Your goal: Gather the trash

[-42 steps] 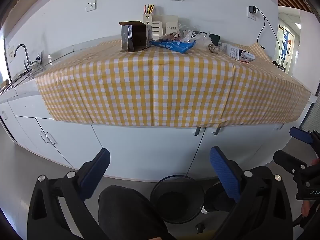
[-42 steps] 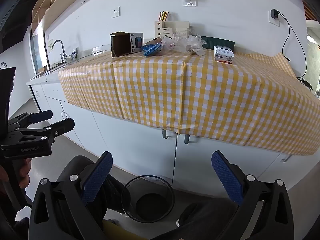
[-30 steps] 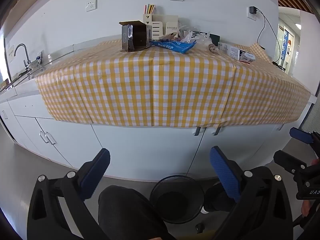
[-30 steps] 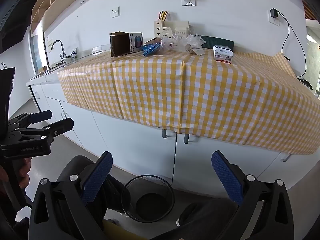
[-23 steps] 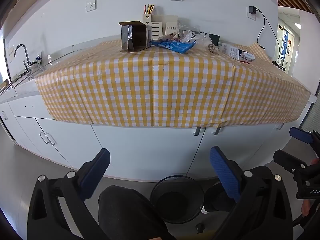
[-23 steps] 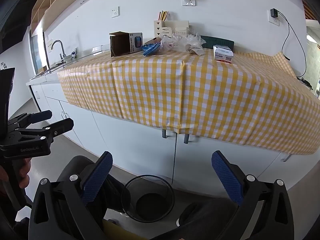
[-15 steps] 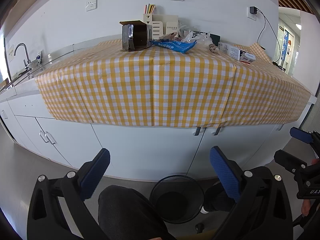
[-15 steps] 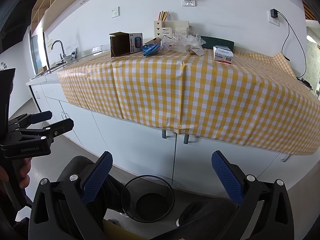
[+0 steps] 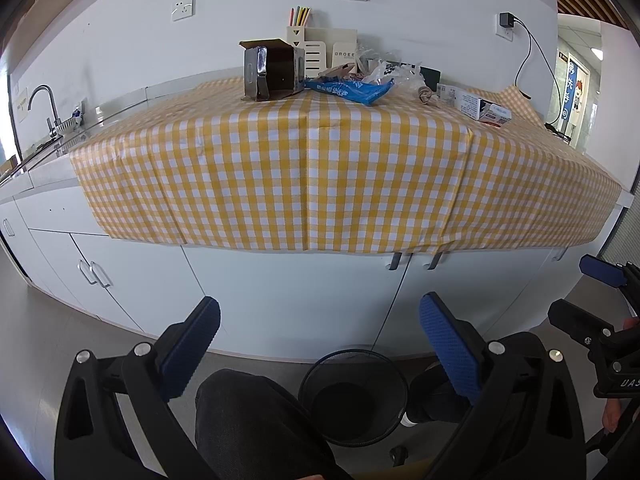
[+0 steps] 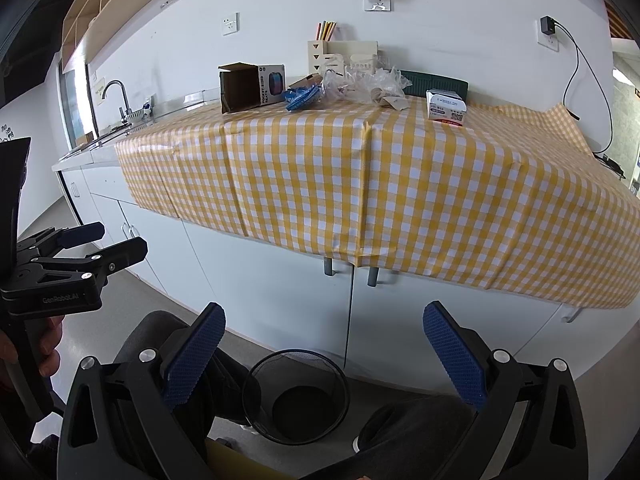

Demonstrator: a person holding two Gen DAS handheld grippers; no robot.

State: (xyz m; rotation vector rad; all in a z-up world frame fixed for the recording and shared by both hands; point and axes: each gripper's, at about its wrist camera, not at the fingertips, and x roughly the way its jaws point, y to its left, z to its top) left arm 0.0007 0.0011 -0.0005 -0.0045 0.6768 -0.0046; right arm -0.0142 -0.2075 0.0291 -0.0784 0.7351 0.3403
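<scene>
Both hand-held grippers are hanging low in front of the bench (image 9: 320,168), well short of it. The left hand-held gripper (image 9: 320,348) is spread wide and holding nothing; the right hand-held gripper (image 10: 324,356) is spread too. The trash is lying at the far edge of the bench: an open box (image 9: 272,76) at left, a blue wrapper (image 9: 352,90), crumpled plastic (image 10: 368,84) and a small carton (image 10: 446,108) at right. A mesh bin (image 10: 296,396) is standing on the floor between the person's knees.
</scene>
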